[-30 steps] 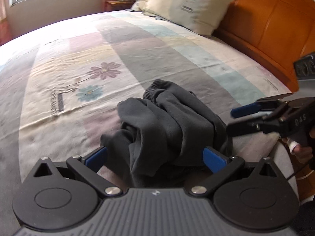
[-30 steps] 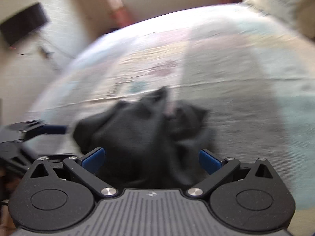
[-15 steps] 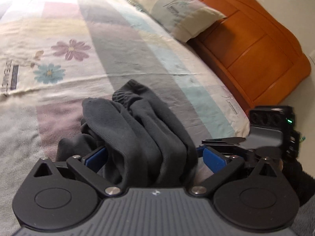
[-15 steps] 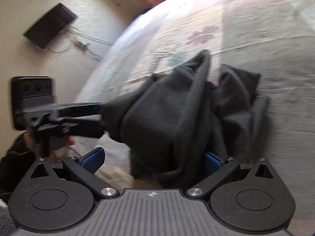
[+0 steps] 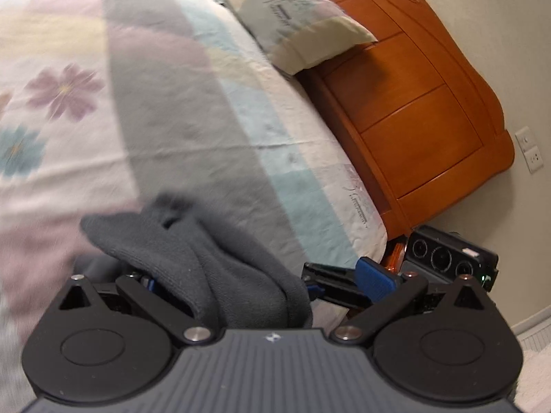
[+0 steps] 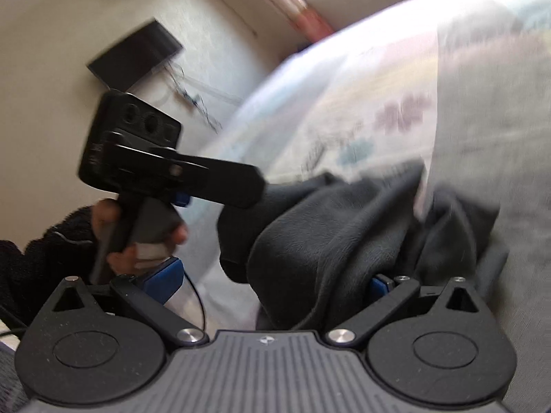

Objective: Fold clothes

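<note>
One dark grey garment (image 5: 213, 275) lies bunched at the near edge of the bed (image 5: 241, 130), its folds between the spread fingers of both claws: the left gripper (image 5: 261, 280) and the right gripper (image 6: 272, 280) each stand apart, pinching nothing. Farther off lie one pillow (image 5: 292, 20) and one wooden headboard (image 5: 423, 96). The small printed labels on pillow and sheet are too blurred to read.
</note>
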`<state>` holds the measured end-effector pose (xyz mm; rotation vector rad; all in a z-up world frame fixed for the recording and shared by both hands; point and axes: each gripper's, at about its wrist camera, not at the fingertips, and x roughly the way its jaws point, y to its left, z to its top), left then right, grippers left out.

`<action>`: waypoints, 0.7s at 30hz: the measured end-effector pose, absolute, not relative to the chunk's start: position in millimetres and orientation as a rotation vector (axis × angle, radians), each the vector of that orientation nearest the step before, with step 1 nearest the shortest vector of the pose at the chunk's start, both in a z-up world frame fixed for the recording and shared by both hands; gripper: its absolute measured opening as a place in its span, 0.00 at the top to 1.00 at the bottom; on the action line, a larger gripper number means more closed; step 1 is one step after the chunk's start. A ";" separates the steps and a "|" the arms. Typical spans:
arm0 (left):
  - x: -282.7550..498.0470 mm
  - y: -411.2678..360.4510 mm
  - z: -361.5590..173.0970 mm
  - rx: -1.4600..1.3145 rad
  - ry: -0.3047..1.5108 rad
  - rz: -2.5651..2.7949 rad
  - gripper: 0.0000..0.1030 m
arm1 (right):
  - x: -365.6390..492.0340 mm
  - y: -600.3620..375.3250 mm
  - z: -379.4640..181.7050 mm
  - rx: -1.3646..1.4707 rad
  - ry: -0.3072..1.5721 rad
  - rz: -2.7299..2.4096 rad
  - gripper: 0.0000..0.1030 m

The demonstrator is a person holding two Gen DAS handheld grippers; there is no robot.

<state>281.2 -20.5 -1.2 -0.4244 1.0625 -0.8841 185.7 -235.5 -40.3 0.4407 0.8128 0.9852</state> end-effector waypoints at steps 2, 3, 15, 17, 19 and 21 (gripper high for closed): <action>295.5 -38.8 11.6 -0.380 1.054 -0.914 0.01 | 190.9 -245.0 -34.7 0.463 0.782 0.969 0.00; 302.0 -48.8 17.7 -0.354 1.048 -0.926 0.01 | 192.5 -250.8 -31.7 0.473 0.765 0.954 0.00; 384.7 -223.3 61.0 -0.051 1.053 -1.115 0.01 | 195.5 -341.7 -1.2 0.501 0.495 0.662 0.00; 395.2 -257.5 65.5 -0.005 1.031 -1.151 0.01 | 197.9 -353.1 1.3 0.487 0.460 0.606 0.00; 403.0 -289.4 70.0 0.018 0.993 -1.187 0.01 | 198.2 -365.6 3.2 0.459 0.426 0.529 0.00; 411.3 -318.1 68.9 0.031 0.967 -1.228 0.01 | 198.8 -380.3 0.1 0.438 0.404 0.446 0.00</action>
